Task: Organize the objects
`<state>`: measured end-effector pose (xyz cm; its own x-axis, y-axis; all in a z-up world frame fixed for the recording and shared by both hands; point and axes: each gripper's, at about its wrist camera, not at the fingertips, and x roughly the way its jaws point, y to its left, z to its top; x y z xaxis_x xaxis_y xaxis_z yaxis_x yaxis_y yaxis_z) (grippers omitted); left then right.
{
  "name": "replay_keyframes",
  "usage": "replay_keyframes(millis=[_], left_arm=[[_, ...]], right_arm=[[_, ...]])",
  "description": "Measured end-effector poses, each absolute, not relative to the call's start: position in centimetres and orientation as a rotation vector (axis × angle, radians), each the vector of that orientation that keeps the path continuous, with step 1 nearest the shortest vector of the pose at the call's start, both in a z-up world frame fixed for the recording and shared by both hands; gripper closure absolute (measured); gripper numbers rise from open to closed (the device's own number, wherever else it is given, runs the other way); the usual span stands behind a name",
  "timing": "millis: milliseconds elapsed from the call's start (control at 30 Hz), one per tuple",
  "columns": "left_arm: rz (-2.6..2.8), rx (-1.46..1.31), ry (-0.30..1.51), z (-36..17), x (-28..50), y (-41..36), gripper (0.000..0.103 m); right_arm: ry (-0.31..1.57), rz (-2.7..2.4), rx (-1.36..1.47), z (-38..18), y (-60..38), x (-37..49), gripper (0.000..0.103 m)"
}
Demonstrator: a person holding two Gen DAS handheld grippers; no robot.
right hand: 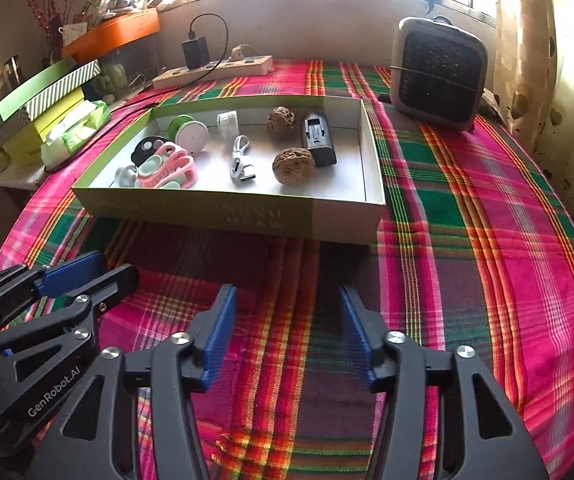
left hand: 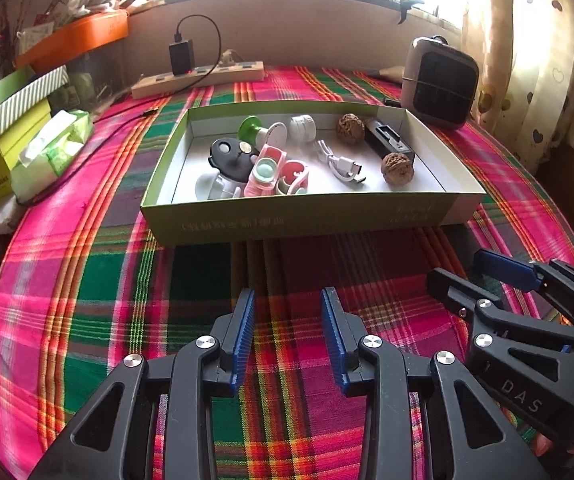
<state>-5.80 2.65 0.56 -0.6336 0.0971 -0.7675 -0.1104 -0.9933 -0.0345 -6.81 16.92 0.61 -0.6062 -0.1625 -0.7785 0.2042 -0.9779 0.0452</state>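
- Tongs first: my left tongs (left hand: 287,336) and right tongs (right hand: 287,336) both hang parted over the plaid cloth, nothing between their blue pads; I hold them side by side, short of the box, which I read as a resting stance with no grasp under way.
- The shallow green box (left hand: 307,216) sits mid-table, just ahead of both tongs, and already holds every small item I can see.
- Inside, two walnuts (right hand: 293,166) lie near the black block (right hand: 319,142) at the right; the white cable (right hand: 241,166) lies in the middle; the pink clips (right hand: 171,168), black disc, green spool (right hand: 187,130) and white cap crowd the left end, touching one another.
- I judge the gathering is largely done, since no loose item shows on the cloth.
- The table (right hand: 487,240) wears a pink, green and orange checked cloth.
- Behind the box stand a power strip (left hand: 199,78) with a black charger plugged in, and a small heater (right hand: 439,74) at the far right.
- Stacked boxes and a tissue pack (left hand: 53,146) sit at the left; a bright window and a heart-print curtain close the room.
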Motion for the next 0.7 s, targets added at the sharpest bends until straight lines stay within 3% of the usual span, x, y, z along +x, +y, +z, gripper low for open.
replay_keyframes(millis=[133, 333, 700], left_arm=[[2.748, -1.286, 0.044, 0.47, -5.76, 2.97, 0.068], [2.748, -1.291, 0.057, 0.45, -5.73, 3.22, 0.063], [2.763, -1.300, 0.053, 0.44, -5.54, 3.42, 0.061]], right_arm=[[0.109, -2.663, 1.288, 0.59, 16.74, -6.69, 0.046], [0.115, -2.680, 1.306, 0.42, 17.30, -6.11, 0.034], [0.105, -2.683, 1.316, 0.31, 17.58, -6.06, 0.029]])
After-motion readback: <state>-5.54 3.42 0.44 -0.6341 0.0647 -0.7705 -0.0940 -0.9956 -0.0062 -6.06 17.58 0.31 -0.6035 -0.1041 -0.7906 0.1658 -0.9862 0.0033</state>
